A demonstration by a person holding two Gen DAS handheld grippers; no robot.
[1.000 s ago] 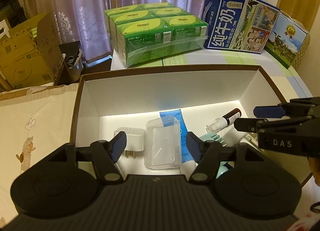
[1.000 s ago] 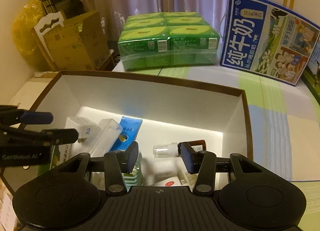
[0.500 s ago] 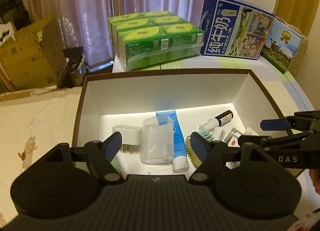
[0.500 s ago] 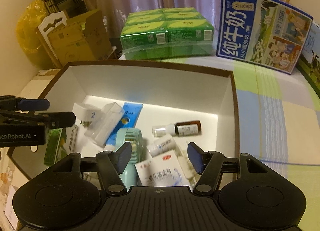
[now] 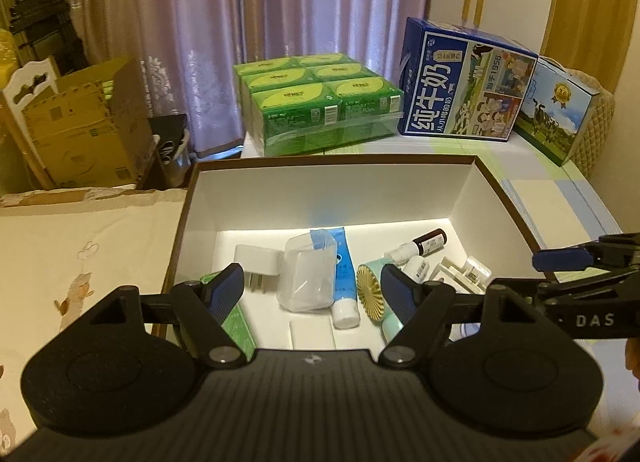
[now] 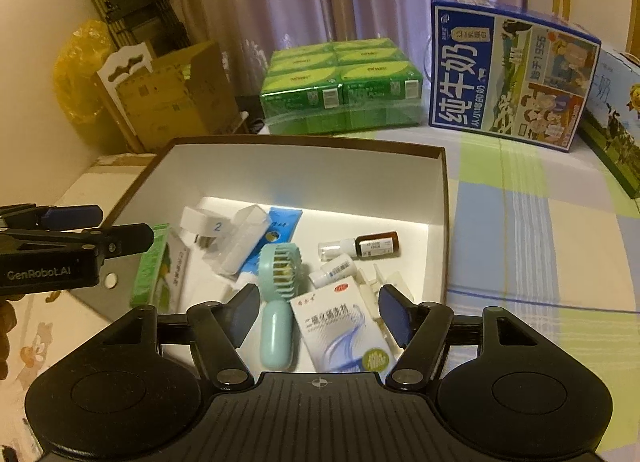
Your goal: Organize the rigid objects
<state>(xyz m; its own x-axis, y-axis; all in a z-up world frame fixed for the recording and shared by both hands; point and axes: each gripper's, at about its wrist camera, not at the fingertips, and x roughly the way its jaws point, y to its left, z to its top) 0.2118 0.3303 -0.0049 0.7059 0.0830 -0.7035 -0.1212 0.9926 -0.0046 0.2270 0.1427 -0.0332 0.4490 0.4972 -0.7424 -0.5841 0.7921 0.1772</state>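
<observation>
A brown-rimmed white box [image 5: 332, 187] [image 6: 304, 173] holds several small items: a white plug adapter [image 5: 256, 262], a clear plastic case [image 5: 306, 278], a blue tube [image 5: 344, 278], a mint hand fan [image 6: 278, 282], a brown dropper bottle [image 6: 372, 244], a white medicine box [image 6: 340, 328] and a green box [image 6: 154, 266]. My left gripper [image 5: 312, 294] is open and empty above the box's near edge. My right gripper [image 6: 318, 314] is open and empty above the fan and medicine box. Each gripper shows at the side of the other's view.
A shrink-wrapped pack of green cartons [image 5: 320, 101] and a blue milk carton box [image 5: 464, 89] stand behind the box on a checked cloth. Cardboard boxes [image 5: 80, 129] sit at the left. A curtain hangs at the back.
Both grippers have pulled back and up from the box and opened wider. More of the box's contents show now, including the fan and the medicine box.
</observation>
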